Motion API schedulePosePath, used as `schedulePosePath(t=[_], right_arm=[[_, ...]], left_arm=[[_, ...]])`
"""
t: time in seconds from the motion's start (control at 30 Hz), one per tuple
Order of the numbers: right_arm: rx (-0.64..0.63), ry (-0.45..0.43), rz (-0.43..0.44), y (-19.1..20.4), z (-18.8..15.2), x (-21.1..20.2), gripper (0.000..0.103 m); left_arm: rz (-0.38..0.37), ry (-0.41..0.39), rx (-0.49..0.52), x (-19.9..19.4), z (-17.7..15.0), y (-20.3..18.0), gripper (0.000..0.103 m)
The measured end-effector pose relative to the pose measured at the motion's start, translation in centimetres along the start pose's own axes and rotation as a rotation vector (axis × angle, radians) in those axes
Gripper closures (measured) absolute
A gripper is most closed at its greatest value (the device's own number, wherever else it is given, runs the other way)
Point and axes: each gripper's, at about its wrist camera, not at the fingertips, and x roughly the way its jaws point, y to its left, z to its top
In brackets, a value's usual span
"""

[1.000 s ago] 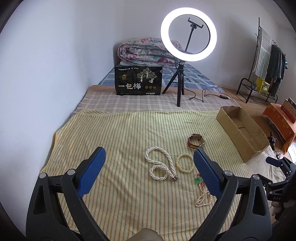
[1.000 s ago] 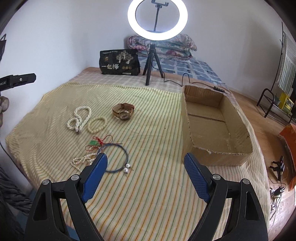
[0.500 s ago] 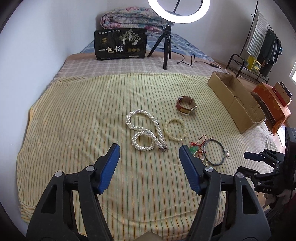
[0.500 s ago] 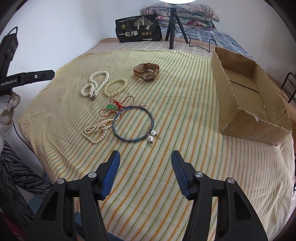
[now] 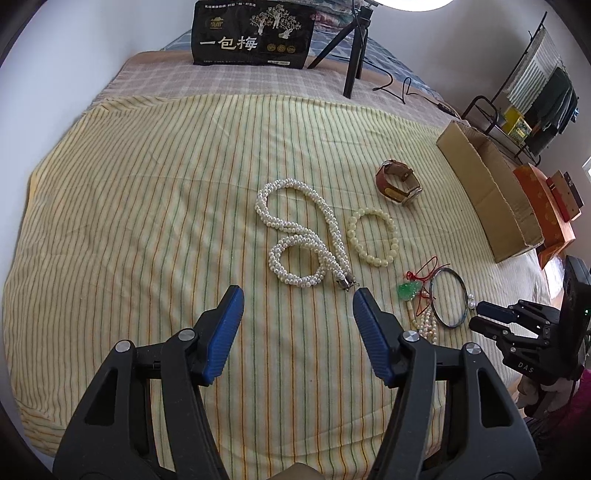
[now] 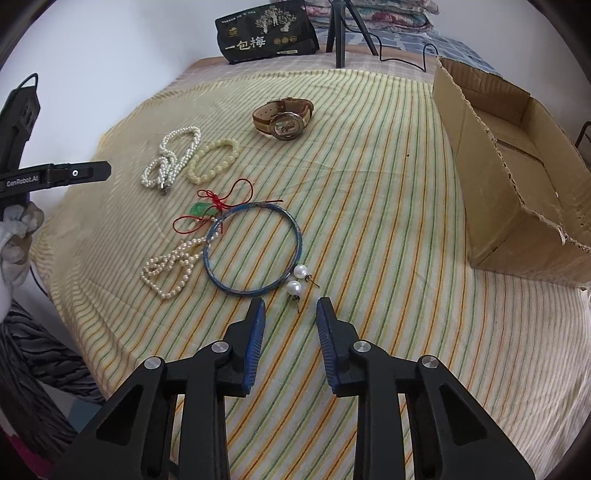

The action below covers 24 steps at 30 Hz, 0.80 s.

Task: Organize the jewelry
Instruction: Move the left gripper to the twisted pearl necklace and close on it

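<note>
A bed (image 5: pixel 236 74) carries everything, its near part spread with a yellow striped cloth (image 5: pixel 147 206) over a checked sheet (image 5: pixel 207 79). On the cloth lies a twisted pearl necklace (image 5: pixel 301 236), with a cream bead bracelet (image 5: pixel 372 236) just beside it and a brown-strapped watch (image 6: pixel 283 117) a little farther back. Nearer the front edge sit a blue bangle (image 6: pixel 253 249), a small strand of pearls (image 6: pixel 168 269) touching its rim, a green pendant on red cord (image 6: pixel 207 208), and two pearl earrings (image 6: pixel 297 278) against the bangle. An open cardboard box (image 6: pixel 517 173) stands on the cloth's right side. Farther back stand a black printed bag (image 5: pixel 253 35) and a tripod (image 5: pixel 354 51).
</note>
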Motion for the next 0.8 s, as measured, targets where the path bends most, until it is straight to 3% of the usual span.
schedulePosePath(t=[0.33, 0.57, 0.63, 0.8], right_arm=[[-0.016, -0.002, 0.001, 0.2, 0.7, 0.5, 0.077], [-0.028, -0.005, -0.004, 0.2, 0.7, 0.5, 0.077], [-0.032, -0.006, -0.008, 0.3, 0.6, 0.5, 0.077], [-0.039, -0.005, -0.012, 0.5, 0.8, 0.5, 0.077]], left_arm=[[0.004, 0.027, 0.049, 2.4, 0.7, -1.0, 0.039], [0.071, 0.029, -0.009, 4.0, 1.7, 0.9, 0.040], [0.083, 0.041, -0.010, 4.7, 1.9, 1.2, 0.050], [0.095, 0.072, 0.003, 6.3, 2.5, 1.0, 0.057]])
